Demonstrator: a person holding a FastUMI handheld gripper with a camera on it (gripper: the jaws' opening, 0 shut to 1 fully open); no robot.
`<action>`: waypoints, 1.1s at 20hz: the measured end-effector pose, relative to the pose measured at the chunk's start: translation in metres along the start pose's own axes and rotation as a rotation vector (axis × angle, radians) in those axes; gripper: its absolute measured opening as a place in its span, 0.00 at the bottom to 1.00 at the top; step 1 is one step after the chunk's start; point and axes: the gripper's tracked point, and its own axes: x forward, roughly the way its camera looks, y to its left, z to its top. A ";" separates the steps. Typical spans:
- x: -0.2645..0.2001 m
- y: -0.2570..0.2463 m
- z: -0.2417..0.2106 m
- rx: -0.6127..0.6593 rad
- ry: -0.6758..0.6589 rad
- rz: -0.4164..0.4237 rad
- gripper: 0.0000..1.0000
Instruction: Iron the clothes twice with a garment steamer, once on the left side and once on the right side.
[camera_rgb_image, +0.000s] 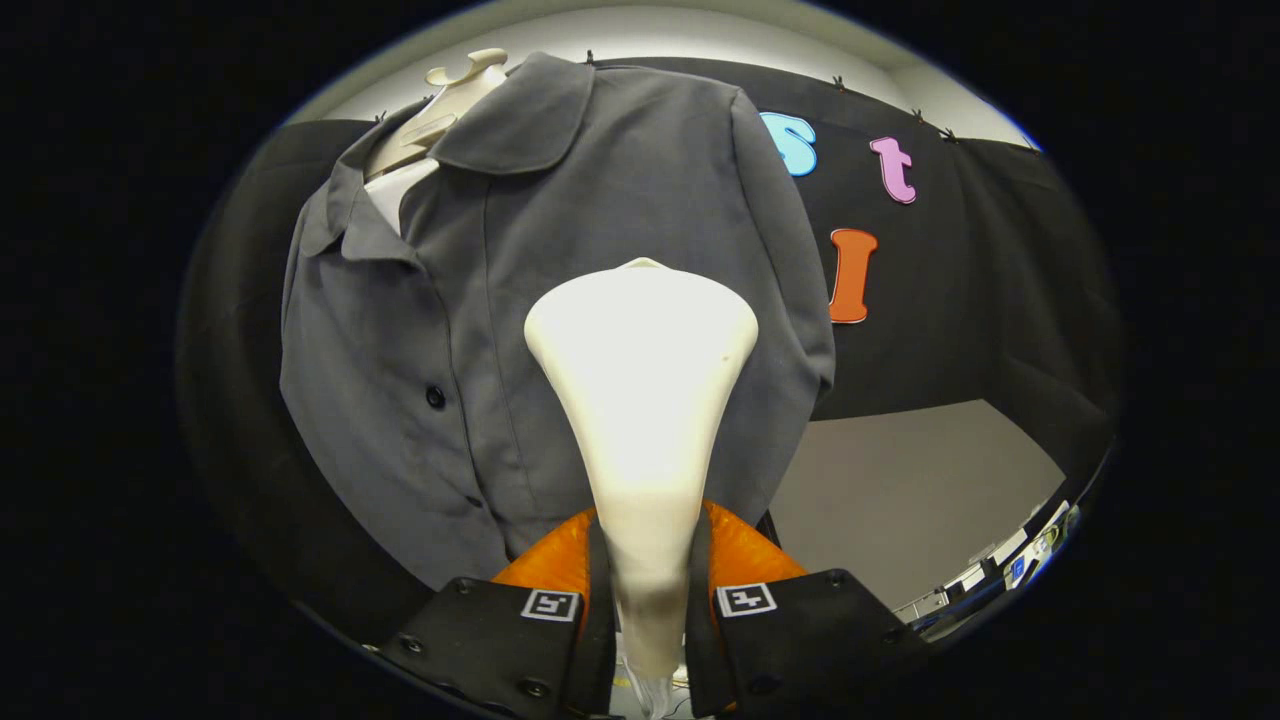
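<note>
- I have the gripper (648, 610) clamped on the garment steamer (642, 400); both fingers press its narrow handle from either side, and the wide head rises beyond them.
- The grey shirt (480, 330) hangs buttoned on a mannequin (445, 105) just beyond the head; the head sits over the panel right of the button line, roughly at chest height; whether its face touches the cloth I cannot tell, since I see only its back.
- I judge this a pass on that side of the placket; to do it well I would keep the head flat to the fabric and travel in one straight vertical line; no sideways drift toward the buttons (435, 397).
- I would keep the squeeze firm; the handle is smooth and tapered, so it may slip or twist in the fingers.
- Light pressure only; the shirt hangs free on the mannequin and could bunch or swing away.
- The collar (520, 115) overlaps the upper panel; I would stop short of it rather than crease it.
</note>
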 end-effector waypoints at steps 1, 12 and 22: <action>0.002 0.001 -0.004 0.000 0.006 0.001 0.36; 0.014 0.008 -0.072 -0.024 0.104 -0.003 0.36; 0.018 0.008 -0.142 -0.030 0.199 -0.005 0.36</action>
